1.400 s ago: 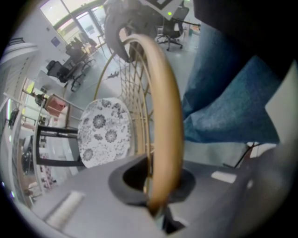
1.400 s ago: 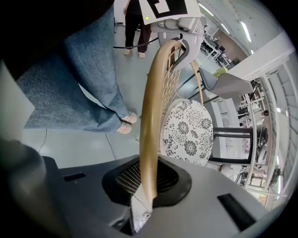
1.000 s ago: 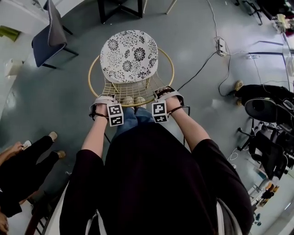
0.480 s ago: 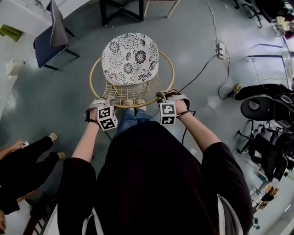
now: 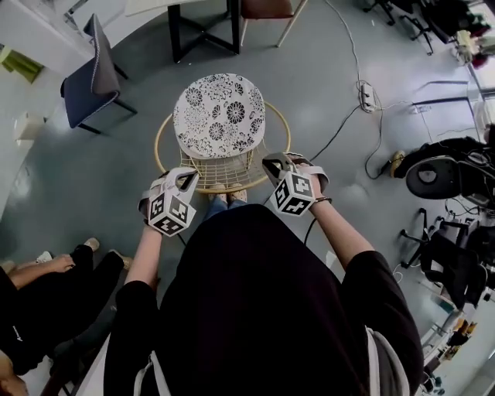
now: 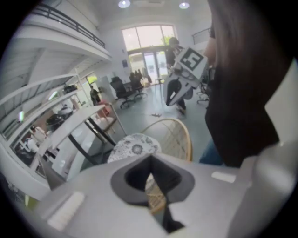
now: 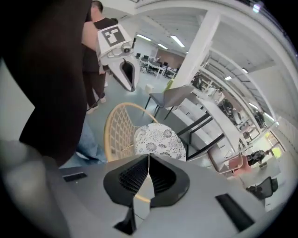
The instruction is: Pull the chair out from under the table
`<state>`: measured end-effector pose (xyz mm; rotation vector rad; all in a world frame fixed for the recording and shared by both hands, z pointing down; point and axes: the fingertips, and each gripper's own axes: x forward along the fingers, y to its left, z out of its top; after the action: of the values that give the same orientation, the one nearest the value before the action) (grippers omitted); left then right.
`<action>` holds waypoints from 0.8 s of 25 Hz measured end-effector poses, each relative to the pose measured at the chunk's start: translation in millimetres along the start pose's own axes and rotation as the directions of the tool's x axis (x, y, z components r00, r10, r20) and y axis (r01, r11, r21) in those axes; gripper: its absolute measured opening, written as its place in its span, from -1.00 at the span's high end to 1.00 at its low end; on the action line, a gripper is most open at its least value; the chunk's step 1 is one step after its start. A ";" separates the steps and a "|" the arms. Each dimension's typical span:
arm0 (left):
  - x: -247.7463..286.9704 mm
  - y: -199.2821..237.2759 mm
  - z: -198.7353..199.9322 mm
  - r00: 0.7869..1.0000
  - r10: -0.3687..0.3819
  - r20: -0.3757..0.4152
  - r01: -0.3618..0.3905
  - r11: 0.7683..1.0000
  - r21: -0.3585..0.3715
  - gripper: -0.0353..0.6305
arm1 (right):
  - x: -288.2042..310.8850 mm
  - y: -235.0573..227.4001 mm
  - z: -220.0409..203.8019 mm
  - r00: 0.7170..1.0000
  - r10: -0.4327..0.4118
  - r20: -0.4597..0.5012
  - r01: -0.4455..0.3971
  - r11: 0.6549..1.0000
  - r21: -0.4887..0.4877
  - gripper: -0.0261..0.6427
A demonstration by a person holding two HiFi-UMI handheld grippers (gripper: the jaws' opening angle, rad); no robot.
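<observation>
Wicker chair (image 5: 220, 116): clear of worktop (image 5: 155, 6).
Left gripper (image 5: 184, 178): fingers just clenched, empty.
Right gripper (image 5: 272, 164): fingers just clenched, empty.

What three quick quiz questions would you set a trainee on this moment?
1. True or false: the left claw is clamped on the chair.
2. What covers the chair's seat? A. a floral cushion B. a folded jacket C. nothing, only bare wire
3. In a few words: where does the chair stand relative to the table?

Key
1. False. Its jaws have just closed on nothing, and it is clear of the chair.
2. A.
3. On open floor in front of the table, not under it.
</observation>
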<state>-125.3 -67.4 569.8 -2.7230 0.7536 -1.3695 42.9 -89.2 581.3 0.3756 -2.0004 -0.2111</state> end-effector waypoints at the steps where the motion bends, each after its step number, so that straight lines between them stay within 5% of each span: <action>1: -4.8 11.0 13.3 0.999 0.044 0.029 -0.044 0.999 -0.009 0.87 | -6.2 -11.5 13.1 0.999 -0.036 0.034 0.035 0.999 0.033 0.85; 4: -25.1 44.2 53.8 0.977 0.177 0.121 -0.171 0.983 -0.059 0.87 | -31.4 -48.2 53.3 0.976 -0.165 0.141 0.145 0.979 0.141 0.86; 7: -50.7 74.8 91.2 0.930 0.302 0.212 -0.274 0.950 -0.151 0.87 | -63.4 -84.3 87.1 0.921 -0.304 0.242 0.239 0.935 0.264 0.86; 11: -90.9 108.9 132.7 0.830 0.460 0.316 -0.365 0.875 -0.316 0.87 | -113.6 -124.6 119.7 0.806 -0.480 0.346 0.307 0.839 0.449 0.86; 16: -137.0 128.1 168.0 0.691 0.594 0.411 -0.371 0.780 -0.504 0.87 | -167.7 -150.9 141.1 0.663 -0.621 0.418 0.290 0.728 0.621 0.86; 20: -163.1 130.8 180.8 0.621 0.655 0.431 -0.388 0.734 -0.558 0.87 | -203.2 -159.9 151.0 0.567 -0.701 0.432 0.298 0.664 0.686 0.86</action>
<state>-125.1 -152.7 306.8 -2.5565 1.7325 -0.1711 17.7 -169.5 293.9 1.4918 -2.6047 -0.1492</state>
